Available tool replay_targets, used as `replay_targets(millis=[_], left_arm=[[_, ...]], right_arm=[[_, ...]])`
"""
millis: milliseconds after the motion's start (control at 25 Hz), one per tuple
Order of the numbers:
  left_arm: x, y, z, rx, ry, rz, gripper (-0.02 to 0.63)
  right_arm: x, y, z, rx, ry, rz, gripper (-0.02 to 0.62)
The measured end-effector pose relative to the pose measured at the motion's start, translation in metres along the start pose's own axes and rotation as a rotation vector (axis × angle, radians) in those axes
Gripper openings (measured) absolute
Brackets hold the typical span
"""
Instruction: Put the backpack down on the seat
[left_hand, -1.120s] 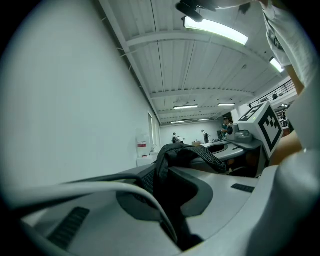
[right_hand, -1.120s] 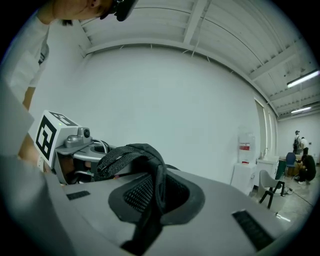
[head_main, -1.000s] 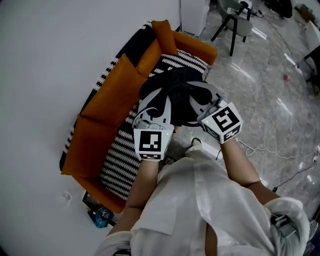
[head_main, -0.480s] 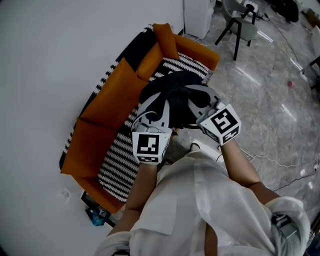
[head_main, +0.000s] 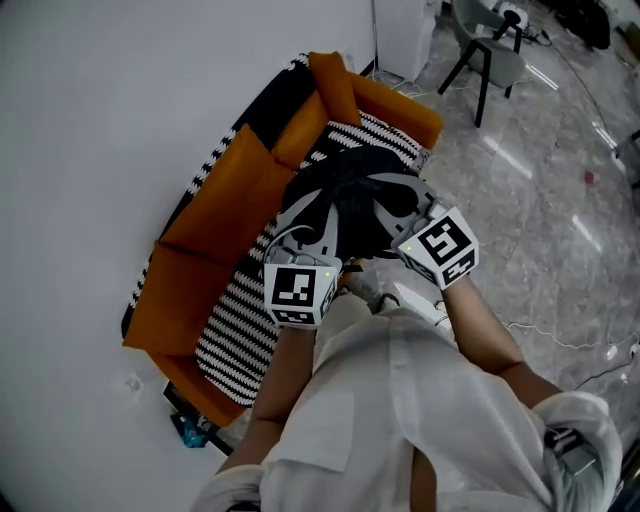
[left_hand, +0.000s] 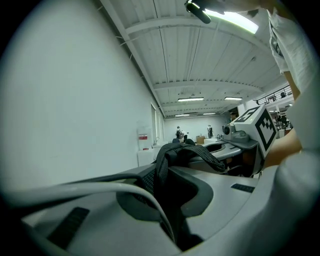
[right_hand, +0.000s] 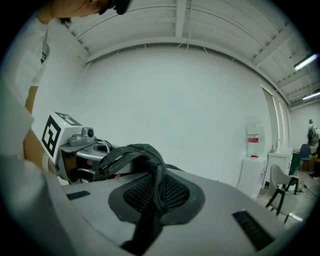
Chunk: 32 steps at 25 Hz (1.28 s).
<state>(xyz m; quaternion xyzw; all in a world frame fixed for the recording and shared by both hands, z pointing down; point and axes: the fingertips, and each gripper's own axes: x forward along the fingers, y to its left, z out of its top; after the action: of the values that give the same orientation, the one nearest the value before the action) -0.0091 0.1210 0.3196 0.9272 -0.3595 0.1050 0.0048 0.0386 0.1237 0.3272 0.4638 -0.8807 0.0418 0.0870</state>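
Observation:
A black backpack (head_main: 350, 205) hangs over the right half of the sofa's black-and-white striped seat (head_main: 245, 325); whether it touches the seat I cannot tell. My left gripper (head_main: 312, 238) is shut on a black webbing strap (left_hand: 162, 172) of the backpack, which runs between its jaws. My right gripper (head_main: 408, 212) is shut on another strap (right_hand: 156, 187), which loops over its jaws. Both grippers point upward, side by side at the near edge of the backpack. In the left gripper view the right gripper's marker cube (left_hand: 260, 127) shows close by.
The sofa has orange back cushions (head_main: 225, 195) and an orange armrest (head_main: 400, 95) and stands against a white wall. A chair (head_main: 490, 55) and a white cabinet (head_main: 400, 30) stand beyond it. A cable (head_main: 560, 338) lies on the marble floor at right. A small blue thing (head_main: 190, 430) lies by the sofa's near end.
Both grippers and the backpack stay almost where they were above the seat, still gripping the straps. The view has drifted slightly, and a shoe below the grippers has shifted a little.

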Motion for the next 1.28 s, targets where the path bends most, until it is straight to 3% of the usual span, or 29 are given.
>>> replay_targets(millis=[560, 840, 1080, 1280], left_arm=[[0.1, 0.077, -0.017, -0.047, 0.024, -0.134, 0.049], [0.143, 0.116, -0.007, -0.021, 0.007, -0.175, 0.049], [0.184, 0.137, -0.014, -0.043, 0.05, -0.162, 0.049], [0.217, 0.159, -0.039, -0.102, 0.105, -0.1, 0.049]], right_arm=[[0.092, -0.081, -0.016, 0.025, 0.082, -0.04, 0.044], [0.134, -0.119, -0.006, 0.04, 0.045, -0.079, 0.044], [0.164, -0.155, -0.015, 0.07, 0.065, -0.028, 0.044], [0.2, -0.181, -0.036, 0.068, 0.129, 0.09, 0.044]])
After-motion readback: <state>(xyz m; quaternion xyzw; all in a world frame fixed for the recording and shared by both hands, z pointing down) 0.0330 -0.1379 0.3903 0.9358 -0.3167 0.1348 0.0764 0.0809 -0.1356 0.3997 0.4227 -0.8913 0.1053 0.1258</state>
